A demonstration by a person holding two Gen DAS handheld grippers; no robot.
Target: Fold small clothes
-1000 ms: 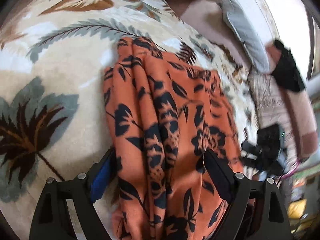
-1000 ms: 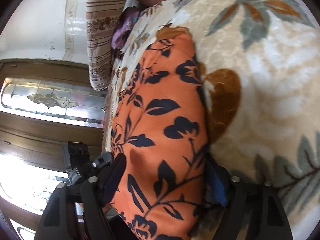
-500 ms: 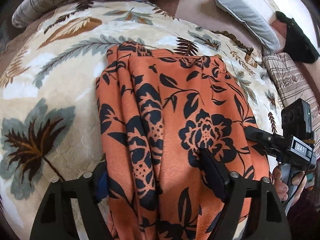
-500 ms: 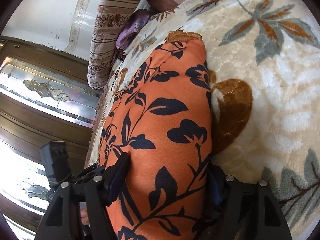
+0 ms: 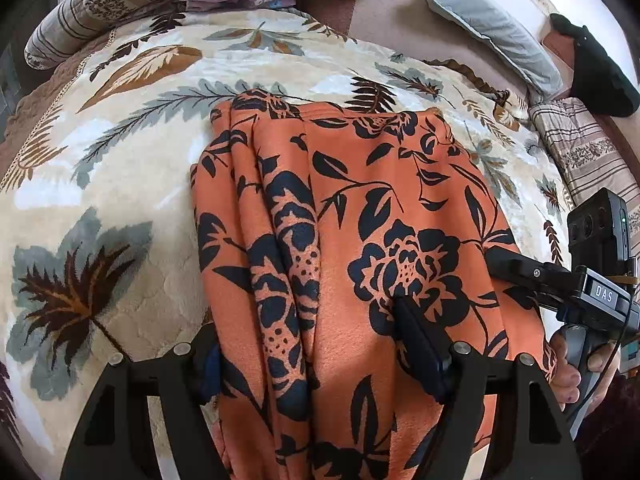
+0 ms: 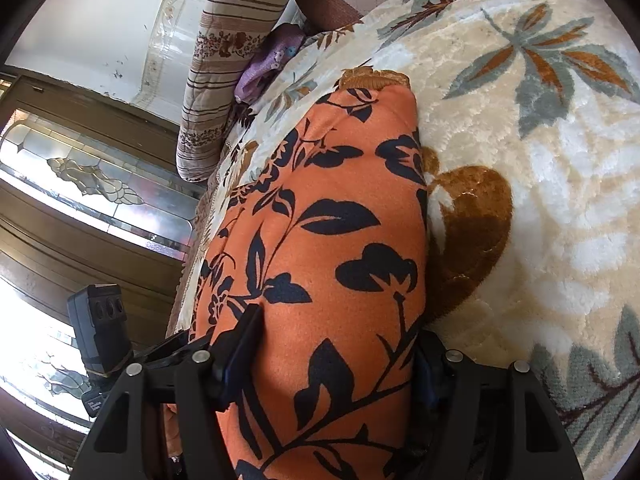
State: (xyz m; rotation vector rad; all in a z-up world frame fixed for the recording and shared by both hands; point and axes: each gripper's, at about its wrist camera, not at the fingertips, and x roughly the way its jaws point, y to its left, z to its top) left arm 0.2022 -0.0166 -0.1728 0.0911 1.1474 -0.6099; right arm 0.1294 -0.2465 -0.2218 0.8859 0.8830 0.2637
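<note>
Orange garment [image 5: 360,240] ran lengthwise away from both grippers; left gripper [image 5: 316,344] and right gripper [image 6: 336,344] each straddled its near end, partly open jaws gathering thick folds.

Colours on my feeds:
Garment [image 5: 360,208] orange, black flower-and-leaf print. Blanket [image 5: 120,184] cream with grey-blue, brown, rust leaves. Pillow [image 6: 224,60] beige, brown-striped. Purple cloth [image 6: 268,60] beside it. Grippers black.

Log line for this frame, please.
stage: gripping near edge | item: orange floral garment on leaf-print blanket | left claw: shut on cloth | right claw: shut on cloth
</note>
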